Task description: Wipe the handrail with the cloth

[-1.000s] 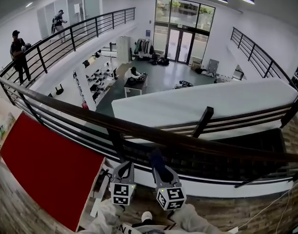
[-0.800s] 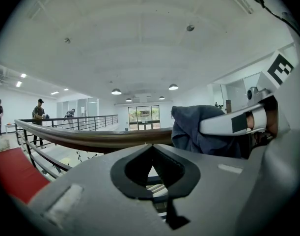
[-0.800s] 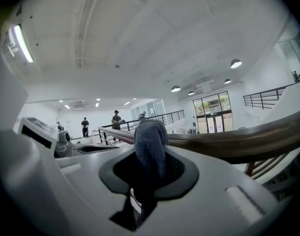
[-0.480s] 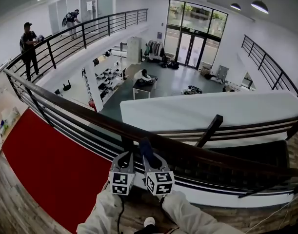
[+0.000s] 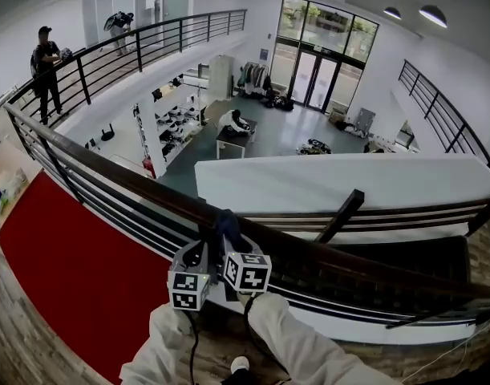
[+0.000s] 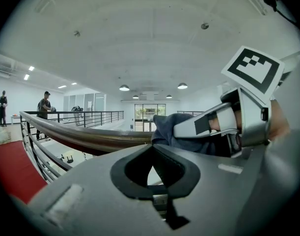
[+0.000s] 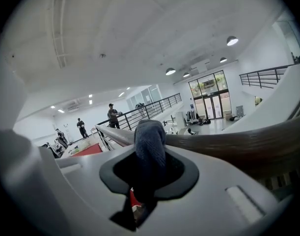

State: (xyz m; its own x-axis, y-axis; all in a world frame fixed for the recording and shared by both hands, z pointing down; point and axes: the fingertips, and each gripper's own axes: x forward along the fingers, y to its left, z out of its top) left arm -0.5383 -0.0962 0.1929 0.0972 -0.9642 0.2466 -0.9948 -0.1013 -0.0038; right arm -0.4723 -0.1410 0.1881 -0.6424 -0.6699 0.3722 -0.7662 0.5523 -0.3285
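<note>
Right gripper (image 7: 148,180) clamped on cloth (image 7: 150,140), its fold laid over the near handrail (image 7: 238,142) for rubbing, I judge | left gripper (image 6: 152,170) closed, empty, parked just left, clear of the cloth.

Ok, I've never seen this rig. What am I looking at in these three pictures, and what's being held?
There is no robot here: a person holds a hand tool with a two-jaw claw in each hand. The head view comes from a camera on their head, looking down over a balcony. The other two come from cameras riding on each tool. The right claw is closed on a dark blue cloth, which sits against the wooden handrail. The left claw is closed and empty, just beside it.
</note>
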